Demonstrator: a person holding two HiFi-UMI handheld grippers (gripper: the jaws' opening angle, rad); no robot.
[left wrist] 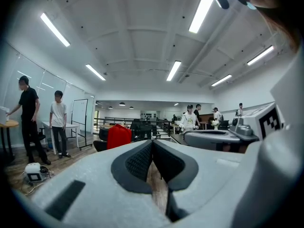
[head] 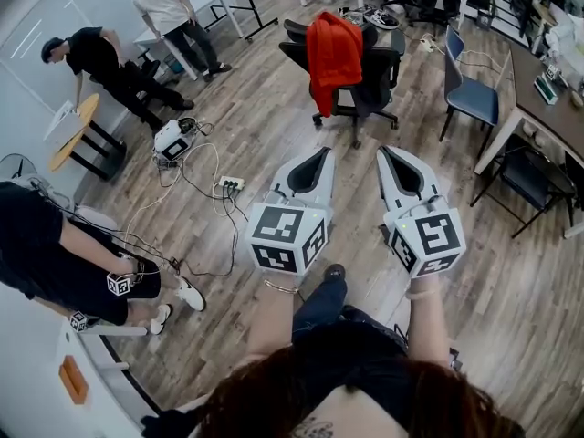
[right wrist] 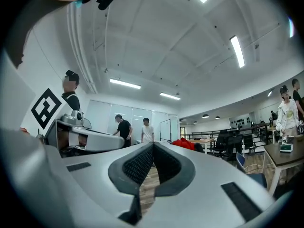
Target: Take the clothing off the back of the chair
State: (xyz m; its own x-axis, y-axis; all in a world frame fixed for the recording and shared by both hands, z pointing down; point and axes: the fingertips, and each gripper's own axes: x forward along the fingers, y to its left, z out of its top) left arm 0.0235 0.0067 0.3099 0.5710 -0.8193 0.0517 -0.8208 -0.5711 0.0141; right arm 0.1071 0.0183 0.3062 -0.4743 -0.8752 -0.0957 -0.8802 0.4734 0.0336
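Gripper views show left gripper [left wrist: 152, 142] and right gripper [right wrist: 153, 146] closed, empty; head view shows clothing [head: 333, 51] draped over chair [head: 379, 78] back.

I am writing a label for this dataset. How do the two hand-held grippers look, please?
Both the left gripper and the right gripper have smooth light-grey shells tapering to a point, with black ribbed pads lining the tongs. Each carries a white cube printed with black square markers.

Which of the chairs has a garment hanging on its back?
The black office chair at top centre: a red garment drapes its back. The blue chair to its right is bare.
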